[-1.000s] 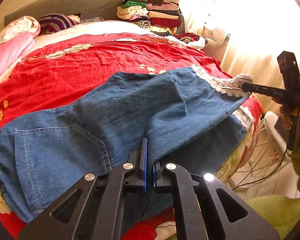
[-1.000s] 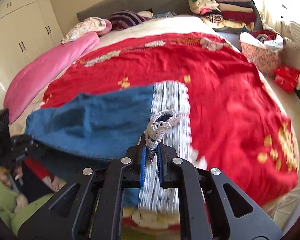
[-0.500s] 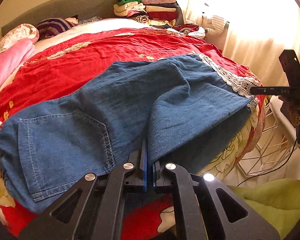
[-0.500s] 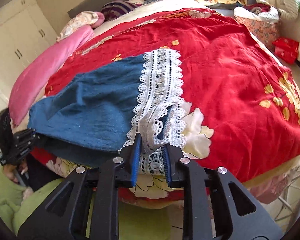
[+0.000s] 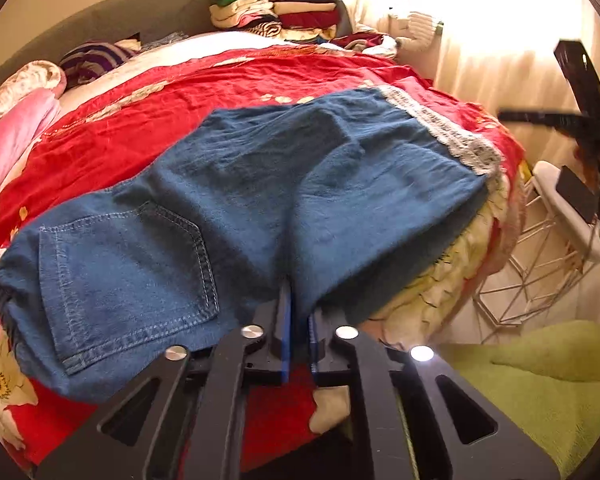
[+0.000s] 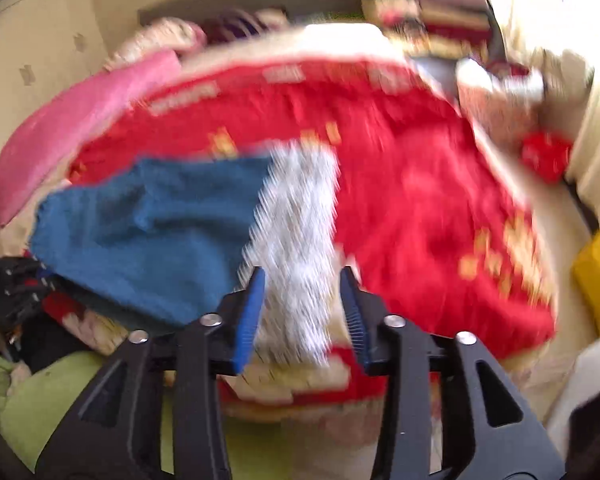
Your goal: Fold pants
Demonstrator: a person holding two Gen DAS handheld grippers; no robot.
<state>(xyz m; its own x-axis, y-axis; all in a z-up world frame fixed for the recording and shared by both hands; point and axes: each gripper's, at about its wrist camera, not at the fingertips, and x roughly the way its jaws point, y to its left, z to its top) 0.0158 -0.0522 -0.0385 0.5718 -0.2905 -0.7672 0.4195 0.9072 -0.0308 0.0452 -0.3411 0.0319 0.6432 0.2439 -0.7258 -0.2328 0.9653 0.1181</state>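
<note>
While the blue denim pants with the white lace hem [image 5: 260,200] lie spread across the red floral bedspread [image 5: 180,96], the left tool [image 5: 299,334] is clamped on a fold of denim at the near edge of the bed, back pocket just to its left. The right tool [image 6: 304,312] has its jaws wide apart with nothing between them, hovering in front of the lace hem; that view is pretty blurry tbh. A pile of folded clothes [image 5: 276,12] sits by the grey headboard [image 5: 100,32], and a pink blanket [image 6: 80,120] lies along the far side.
</note>
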